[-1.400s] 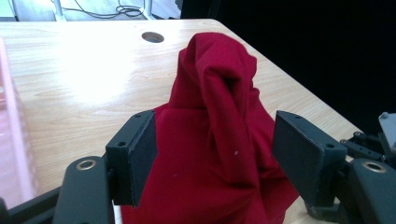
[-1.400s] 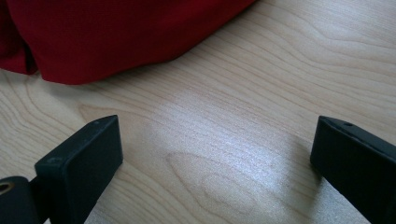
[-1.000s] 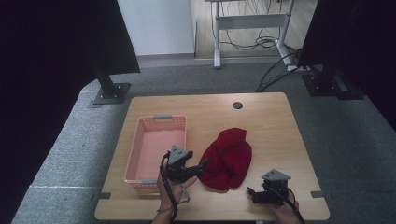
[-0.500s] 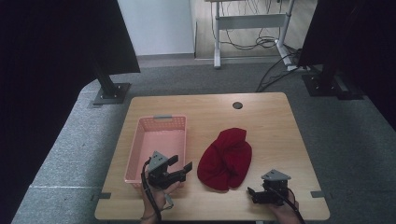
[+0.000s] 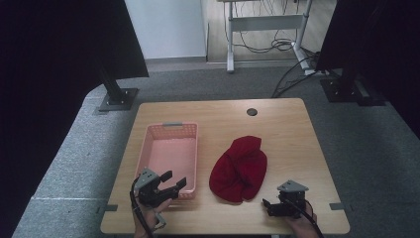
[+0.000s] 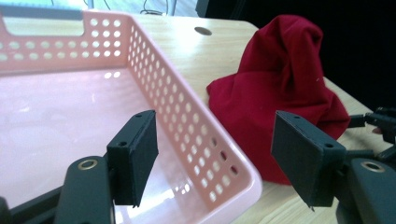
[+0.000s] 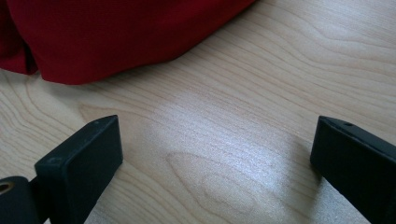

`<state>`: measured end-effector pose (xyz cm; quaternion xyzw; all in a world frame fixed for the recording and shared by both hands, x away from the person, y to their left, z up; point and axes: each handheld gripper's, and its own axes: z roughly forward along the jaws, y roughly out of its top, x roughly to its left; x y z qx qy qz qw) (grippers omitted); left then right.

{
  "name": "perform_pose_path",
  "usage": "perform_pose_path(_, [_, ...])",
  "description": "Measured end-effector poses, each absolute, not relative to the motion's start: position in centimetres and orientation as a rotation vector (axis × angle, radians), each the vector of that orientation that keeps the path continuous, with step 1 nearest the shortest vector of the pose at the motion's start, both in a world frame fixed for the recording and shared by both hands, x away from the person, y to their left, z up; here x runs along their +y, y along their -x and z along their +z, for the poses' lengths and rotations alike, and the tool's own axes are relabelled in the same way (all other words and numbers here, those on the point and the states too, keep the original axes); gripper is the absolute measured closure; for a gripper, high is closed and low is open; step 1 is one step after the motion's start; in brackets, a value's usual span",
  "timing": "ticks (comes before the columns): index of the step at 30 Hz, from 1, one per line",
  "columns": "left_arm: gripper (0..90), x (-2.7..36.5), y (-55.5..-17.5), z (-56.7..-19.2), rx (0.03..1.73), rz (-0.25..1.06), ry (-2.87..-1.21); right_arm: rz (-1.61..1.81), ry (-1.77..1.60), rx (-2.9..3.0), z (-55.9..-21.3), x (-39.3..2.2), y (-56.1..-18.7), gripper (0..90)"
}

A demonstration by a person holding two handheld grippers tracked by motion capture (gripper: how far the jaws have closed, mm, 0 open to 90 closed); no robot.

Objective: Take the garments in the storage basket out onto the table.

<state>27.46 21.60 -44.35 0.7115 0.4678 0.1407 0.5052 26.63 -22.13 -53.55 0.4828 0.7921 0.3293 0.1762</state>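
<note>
A crumpled red cloth lies on the wooden table, to the right of a pink perforated basket. My left gripper stands open over the basket's near right corner. In the left gripper view that gripper has its jaws wide apart, and the basket rim runs away between them, untouched. The red cloth sits just past the right jaw. My right gripper rests open near the table's front edge, right of the cloth. In the right gripper view it spans bare wood below the cloth's hem.
A round cable hole marks the table's far side. The basket is empty inside. Beyond the table stand black stand bases on grey carpet, and a desk frame with cables. The other gripper shows at the right edge of the left gripper view.
My left gripper has moved left, away from the red cloth's edge to the basket's near right corner, with its jaws still open. The right gripper and the cloth have stayed put.
</note>
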Motion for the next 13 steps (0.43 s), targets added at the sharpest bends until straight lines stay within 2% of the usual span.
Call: perform_pose_path(13, [30.8, 22.9, -27.0, -44.6, 1.130, 0.357, -1.731, 0.932, -1.367, 2.243, -53.6, -22.1, -26.6, 2.1])
